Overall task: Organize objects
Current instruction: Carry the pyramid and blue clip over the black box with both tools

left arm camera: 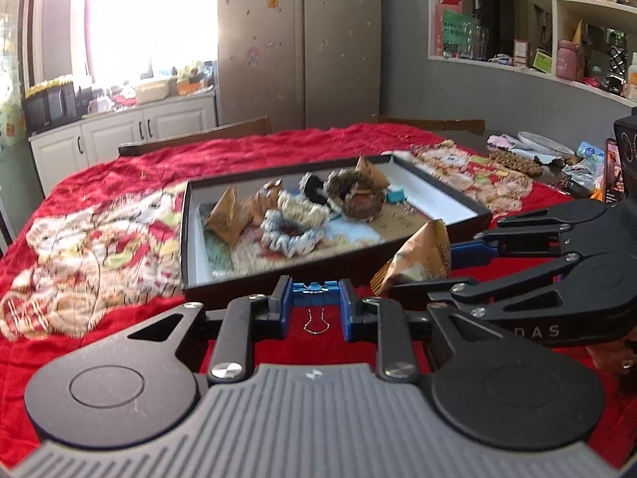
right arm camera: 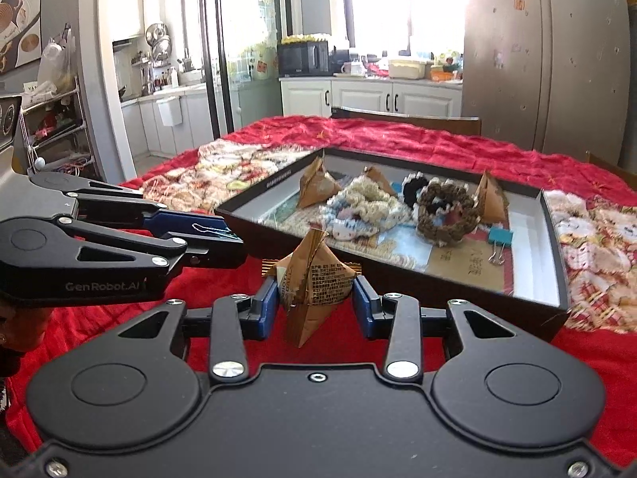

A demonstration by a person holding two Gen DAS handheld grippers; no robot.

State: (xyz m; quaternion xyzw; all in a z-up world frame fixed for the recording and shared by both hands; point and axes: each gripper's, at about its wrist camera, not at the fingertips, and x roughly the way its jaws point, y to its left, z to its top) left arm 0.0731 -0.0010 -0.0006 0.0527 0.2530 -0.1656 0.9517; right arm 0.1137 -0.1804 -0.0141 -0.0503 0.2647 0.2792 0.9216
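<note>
blue metal binder clip [left arm camera: 314, 287]: lower centre, clamped, off red cloth | brown pyramid paper packet [right arm camera: 314, 279]: centre, gripped, raised | shallow black box [right arm camera: 555, 235]: centre-right, holding packets, scrunchies, clip

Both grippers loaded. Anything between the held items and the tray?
Only the tray's near wall. The right gripper holds a brown packet, the left gripper a blue binder clip; both sit just short of it.

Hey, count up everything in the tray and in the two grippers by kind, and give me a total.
Brown triangular packets: 4 (3 in the tray, 1 in the right jaws)
Crocheted scrunchies: 4
Binder clips: 2 (1 in the tray, 1 in the left jaws)
Total: 10
</note>
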